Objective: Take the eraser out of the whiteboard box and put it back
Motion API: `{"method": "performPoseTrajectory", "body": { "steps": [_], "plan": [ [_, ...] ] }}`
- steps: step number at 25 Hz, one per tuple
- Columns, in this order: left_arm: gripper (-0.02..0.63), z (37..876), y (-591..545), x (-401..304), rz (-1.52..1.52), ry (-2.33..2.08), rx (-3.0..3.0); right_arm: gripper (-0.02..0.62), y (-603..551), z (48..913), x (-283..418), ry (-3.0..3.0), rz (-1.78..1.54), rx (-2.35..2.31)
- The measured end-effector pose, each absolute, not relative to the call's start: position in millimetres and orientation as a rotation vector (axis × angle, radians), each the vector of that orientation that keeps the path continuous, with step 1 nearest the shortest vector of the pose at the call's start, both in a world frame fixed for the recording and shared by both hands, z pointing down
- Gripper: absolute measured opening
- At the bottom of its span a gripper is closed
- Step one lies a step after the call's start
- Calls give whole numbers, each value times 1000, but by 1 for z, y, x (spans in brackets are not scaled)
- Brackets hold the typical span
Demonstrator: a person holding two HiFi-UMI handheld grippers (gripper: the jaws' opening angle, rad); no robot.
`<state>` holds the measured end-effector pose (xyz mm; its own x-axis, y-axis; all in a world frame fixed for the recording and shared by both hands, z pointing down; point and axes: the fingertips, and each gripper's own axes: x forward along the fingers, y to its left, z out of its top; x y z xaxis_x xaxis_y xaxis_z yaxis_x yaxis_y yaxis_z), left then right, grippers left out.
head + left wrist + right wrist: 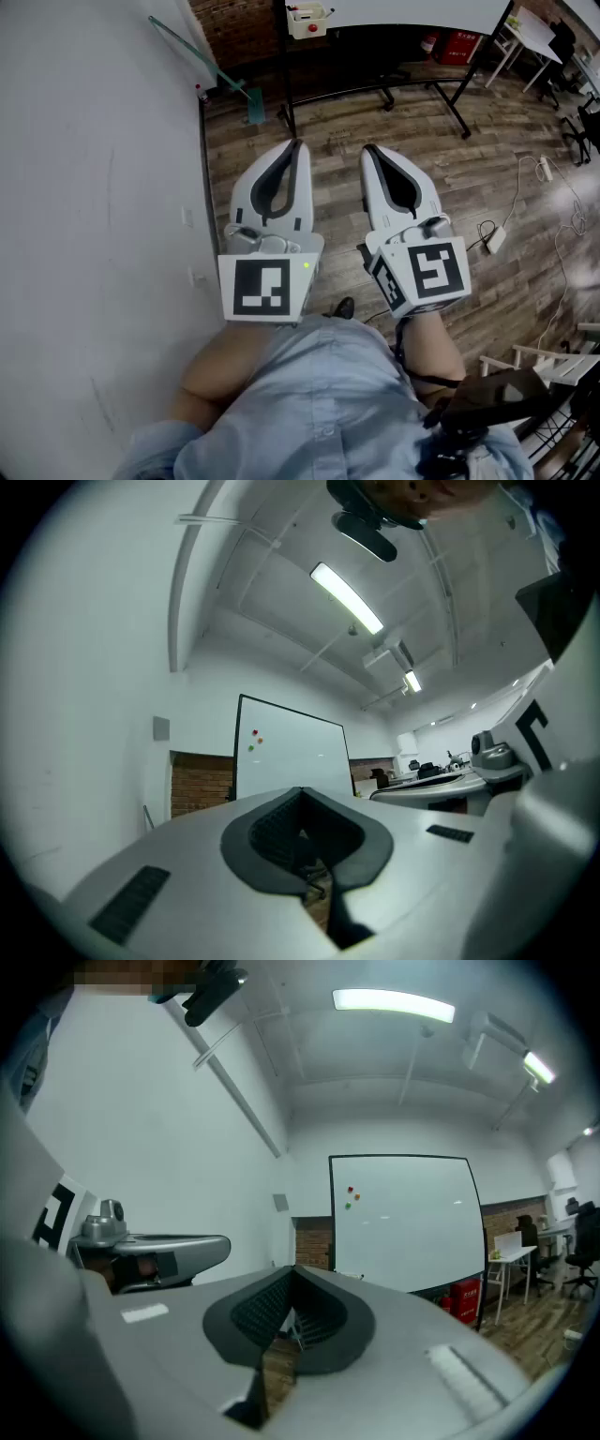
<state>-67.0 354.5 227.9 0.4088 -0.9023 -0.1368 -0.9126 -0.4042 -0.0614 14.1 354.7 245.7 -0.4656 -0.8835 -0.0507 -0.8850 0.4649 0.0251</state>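
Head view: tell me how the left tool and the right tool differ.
The left tool sits beside the white wall; the right tool hangs over the wood floor. The left tool's marker cube shows one face squarely; the right tool's marker cube is turned, showing two faces. Both are shut, empty, and point toward the whiteboard.

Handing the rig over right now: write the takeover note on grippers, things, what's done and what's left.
Left gripper: shut, empty.
Right gripper: shut, empty.
Both are held side by side over the wood floor, well short of the whiteboard.
The whiteboard box is at the board's lower edge; the eraser can't be made out from here.
Done: nothing that shows.
Left: approach, take the eraser out, put it back.
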Motion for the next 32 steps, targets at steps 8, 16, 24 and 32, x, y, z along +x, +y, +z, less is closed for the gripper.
{"method": "performPoseTrajectory", "body": {
  "steps": [8, 16, 24, 32],
  "plan": [
    [3, 224, 358, -48, 138, 1638, -2501, 0, 358, 244, 35, 2653, 78, -1592],
    [3, 227, 363, -20, 137, 1670, -2466, 2, 365, 250, 62, 2674, 30, -1496],
    [3, 236, 350, -2, 101, 1706, -2457, 2, 352, 259, 79, 2714, 25, -1460],
    [3, 248, 308, 6, 112, 1707, -2487, 2, 314, 268, 87, 2725, 22, -1477]
  ]
}}
